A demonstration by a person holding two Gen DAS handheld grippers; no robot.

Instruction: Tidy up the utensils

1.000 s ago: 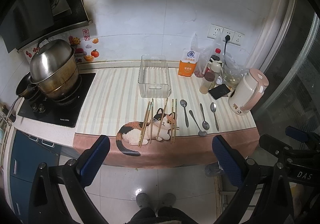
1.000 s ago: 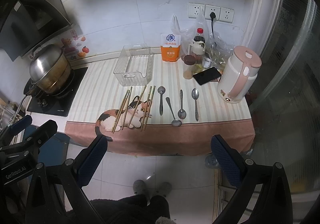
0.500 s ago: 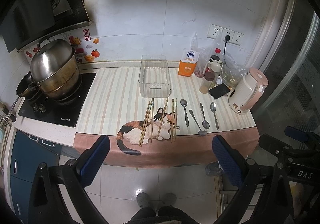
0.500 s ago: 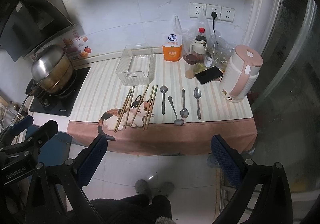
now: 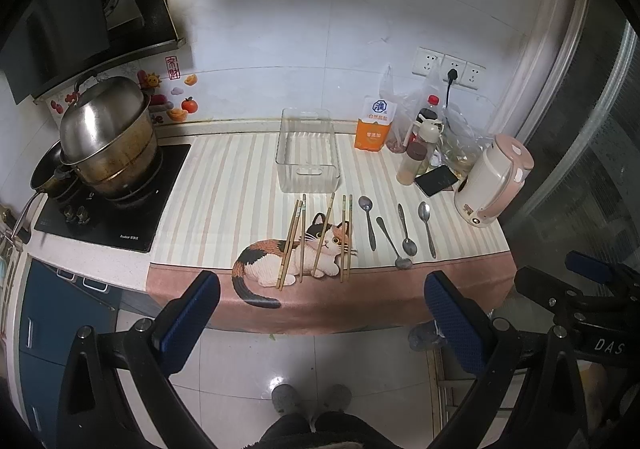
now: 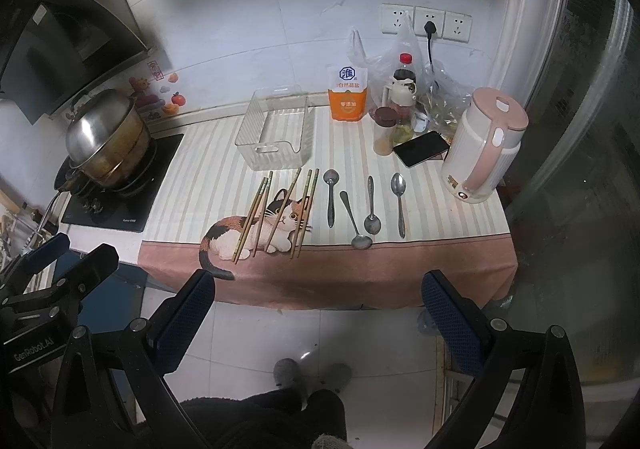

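**While both grippers hang wide open off the counter, nothing is grasped**

Although both views cover the same counter, we get different extras. Left wrist view shows the right gripper's black frame at its right edge, plus more of the range hood (image 5: 80,21). Right wrist view shows the left gripper's frame at lower left, and a clearer look at the phone (image 6: 421,148) beside the kettle (image 6: 482,147).

Left gripper (image 5: 320,325): jaws spread wide, empty, touching nothing, above the floor short of the cloth edge. Right gripper (image 6: 320,323): same, fully released, empty.

Utensils lie on the cat-print cloth (image 5: 224,185): chopsticks (image 5: 316,239) in a loose row across the cat, four spoons (image 5: 400,231) just to their right. Clear bin (image 5: 307,153) sits behind the chopsticks, nothing in it. Steel pot (image 5: 106,137) is on the stove at left.

Items inside the plastic bags (image 6: 400,61) are hard to make out. Person is cut off: we see only legs and slippers (image 5: 310,397).
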